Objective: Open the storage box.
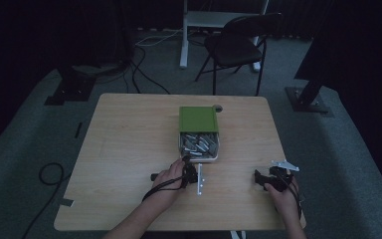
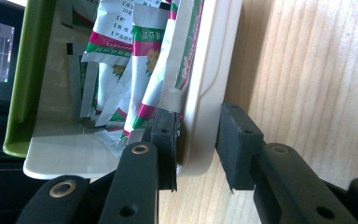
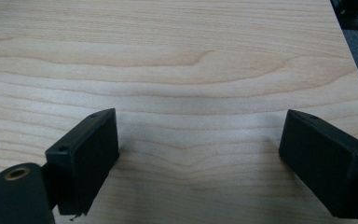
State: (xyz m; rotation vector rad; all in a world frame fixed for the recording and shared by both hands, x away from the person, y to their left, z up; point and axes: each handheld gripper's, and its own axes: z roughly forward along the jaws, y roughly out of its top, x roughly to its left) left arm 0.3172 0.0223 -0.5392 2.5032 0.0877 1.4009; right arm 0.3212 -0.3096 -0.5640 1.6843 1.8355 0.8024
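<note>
Now the left gripper (image 2: 196, 144) is clamped on the near wall of the box (image 2: 205, 84), mid-table, sachets (image 2: 135, 70) inside. Off to the right, the right gripper (image 3: 198, 163) hovers gaping over bare table (image 3: 177, 56).

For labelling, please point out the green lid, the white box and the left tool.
green lid (image 1: 198, 119): high view, middle of its top.
white box (image 2: 205, 84): left gripper view, its side wall.
left tool (image 2: 195, 144): left gripper view, between its tips, astride the wall.

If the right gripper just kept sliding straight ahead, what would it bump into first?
Nothing, it seems: ahead of the open right gripper lies only bare table up to its far edge. Depth is hard to judge.
</note>
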